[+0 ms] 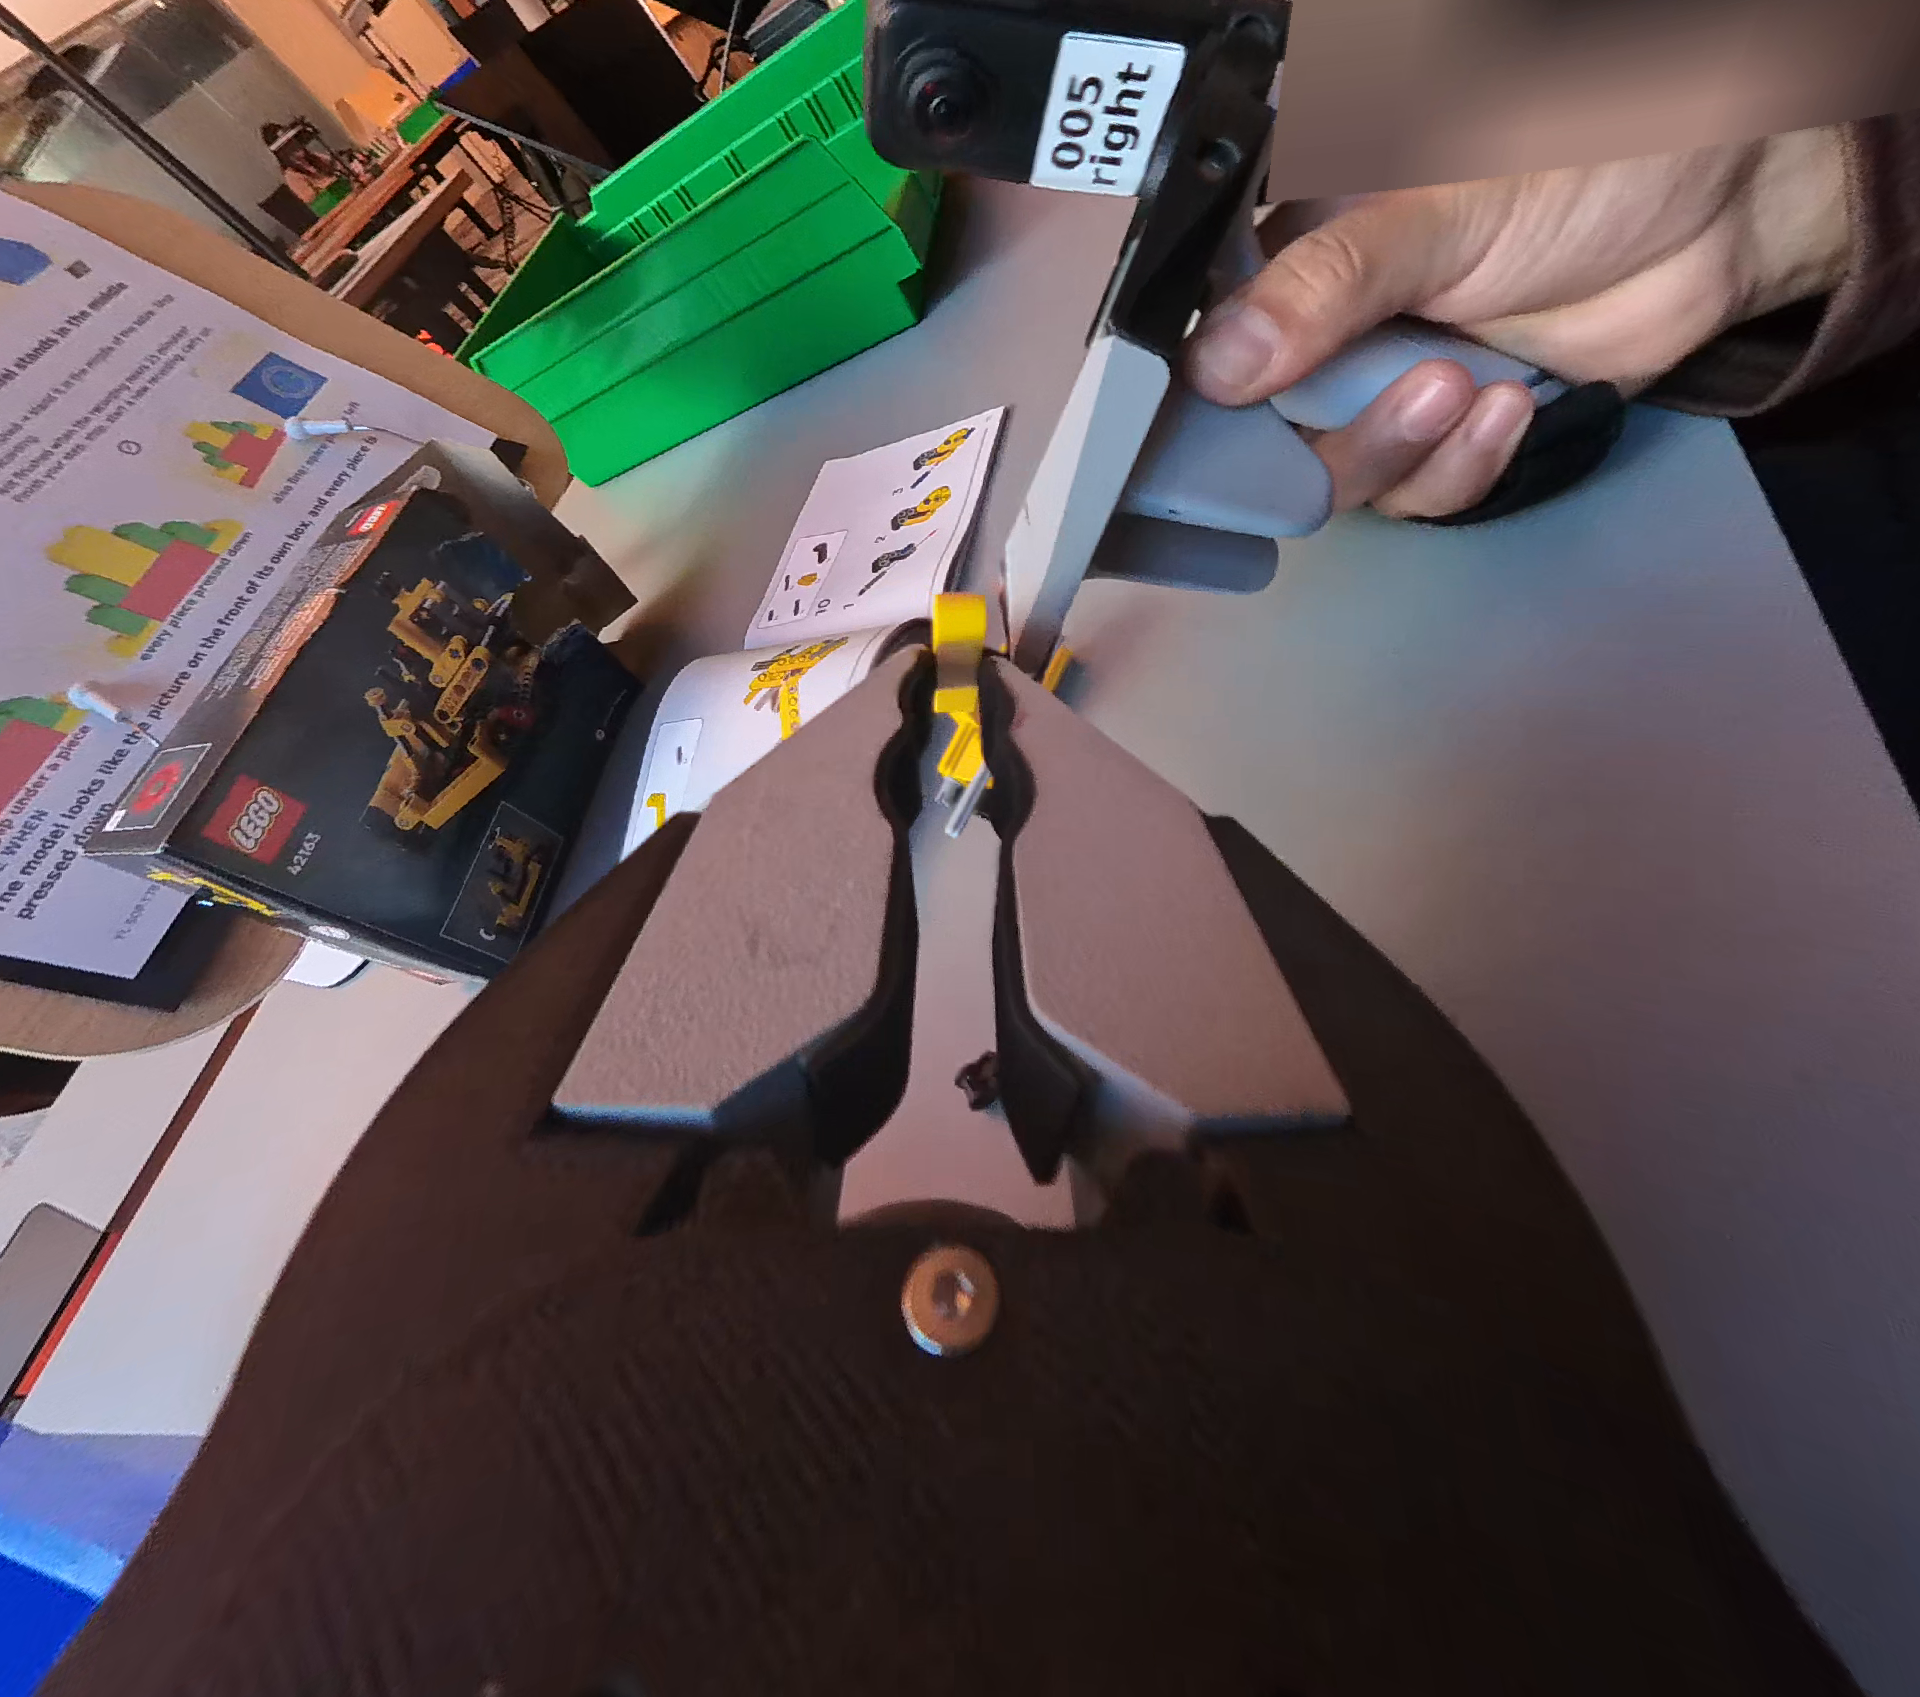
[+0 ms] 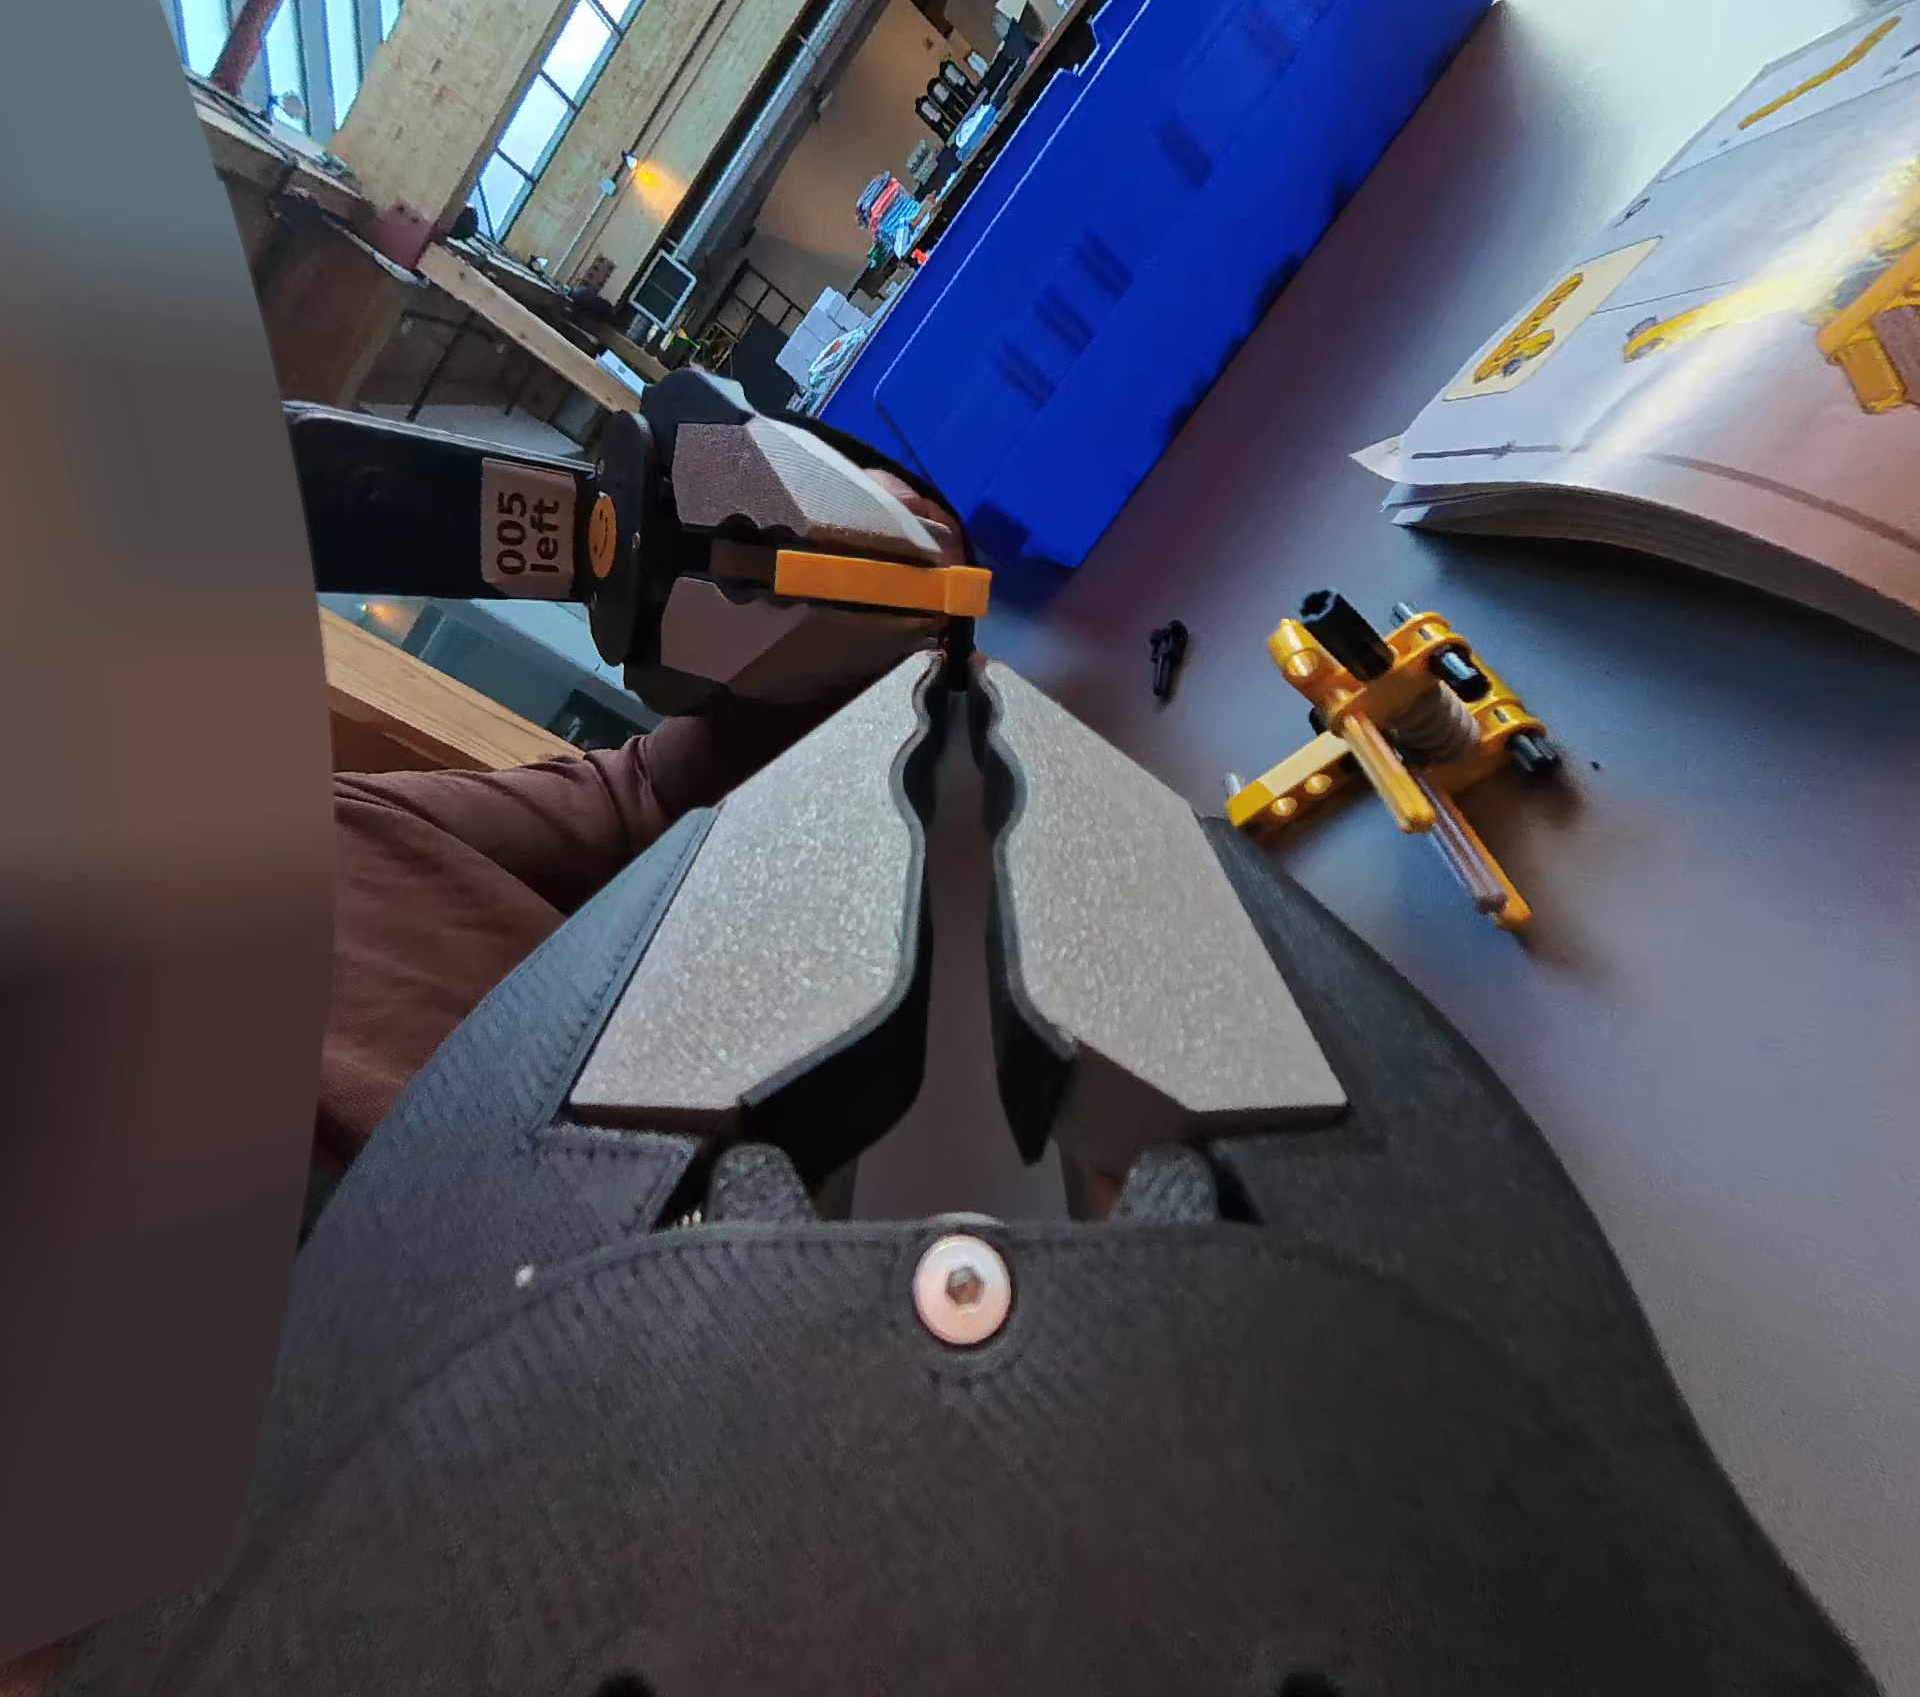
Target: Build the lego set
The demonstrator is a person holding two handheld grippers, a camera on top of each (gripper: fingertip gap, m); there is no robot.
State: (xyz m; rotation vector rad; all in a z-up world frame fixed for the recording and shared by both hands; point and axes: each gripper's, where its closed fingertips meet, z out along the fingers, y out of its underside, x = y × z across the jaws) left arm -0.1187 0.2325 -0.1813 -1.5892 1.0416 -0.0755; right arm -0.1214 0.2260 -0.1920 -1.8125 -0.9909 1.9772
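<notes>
two hand-held grippers are meeting tip to tip over a grey table (image 2: 1714, 1076).

the left gripper (image 1: 954, 691) is clamping a yellow beam (image 1: 956, 645); the right gripper (image 2: 956, 679), at its 1 o'clock, is pinching a small black pin (image 2: 958, 648) under the beam's end. only the right view is showing a yellow assembly (image 2: 1392, 743) at 3 o'clock; only the left, a toy box (image 1: 384, 733) at 9 o'clock.

Worktop (image 1: 1455, 816) bare to the right of the tips. Ahead left: open booklet (image 1: 883, 525), printed box (image 1: 395, 712), green bins (image 1: 727, 297) block passage. Blue bin (image 2: 1195, 213) walls the far side. Yellow assembly (image 2: 1392, 733) and small black pin (image 2: 1169, 655), possibly loose, lie beside the booklet.
</notes>
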